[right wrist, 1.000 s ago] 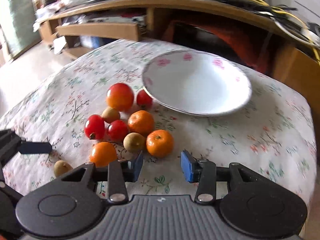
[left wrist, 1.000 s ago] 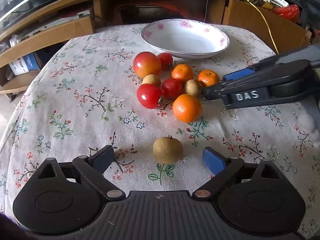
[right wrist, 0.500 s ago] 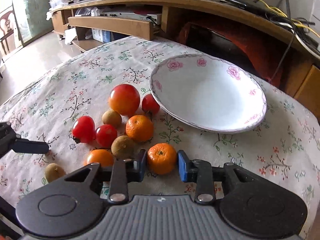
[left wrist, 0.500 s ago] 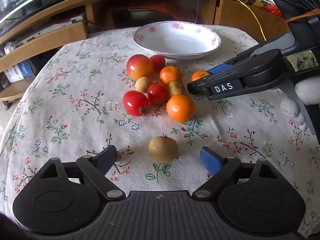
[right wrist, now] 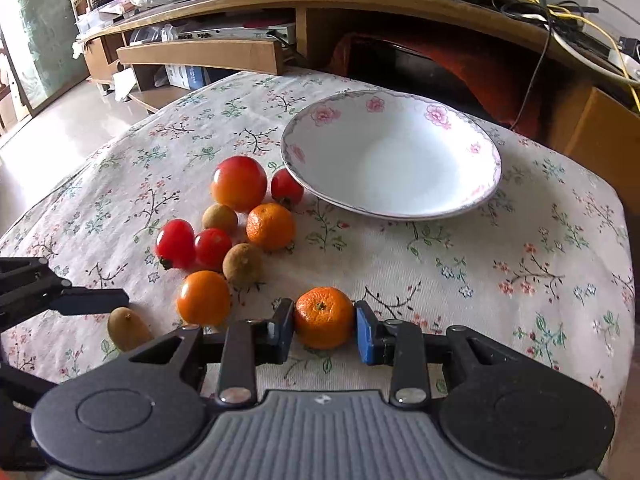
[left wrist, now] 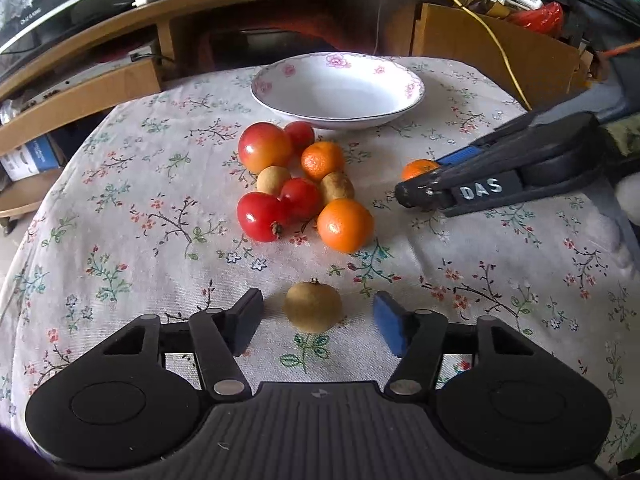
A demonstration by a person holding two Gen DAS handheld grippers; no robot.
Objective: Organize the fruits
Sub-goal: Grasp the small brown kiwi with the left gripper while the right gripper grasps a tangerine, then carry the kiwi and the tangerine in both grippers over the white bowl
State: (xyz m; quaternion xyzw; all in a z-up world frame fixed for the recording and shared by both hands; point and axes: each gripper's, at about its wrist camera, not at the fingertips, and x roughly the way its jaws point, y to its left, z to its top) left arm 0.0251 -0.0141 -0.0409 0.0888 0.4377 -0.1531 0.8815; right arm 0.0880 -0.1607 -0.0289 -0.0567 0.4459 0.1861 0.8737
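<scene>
My right gripper (right wrist: 323,326) is shut on a small tangerine (right wrist: 324,322), held apart from the pile; it also shows in the left wrist view (left wrist: 418,168) behind the right gripper's fingers (left wrist: 424,194). My left gripper (left wrist: 316,318) is open around a brown longan-like fruit (left wrist: 313,312) on the cloth, pads not touching it. A cluster of tomatoes (left wrist: 260,216), tangerines (left wrist: 345,225) and brown fruits (left wrist: 336,187) lies mid-table. An empty white floral bowl (left wrist: 288,100) stands behind them, also in the right wrist view (right wrist: 486,194).
A floral tablecloth (left wrist: 500,264) covers the round table. A wooden TV stand (right wrist: 224,54) with shelves, boxes and cables stands just behind the table. A red bag (left wrist: 540,16) lies at the far right.
My right gripper has closed on the small tangerine and drawn it away from the pile to the right. My left gripper has stayed open around the brown fruit.
</scene>
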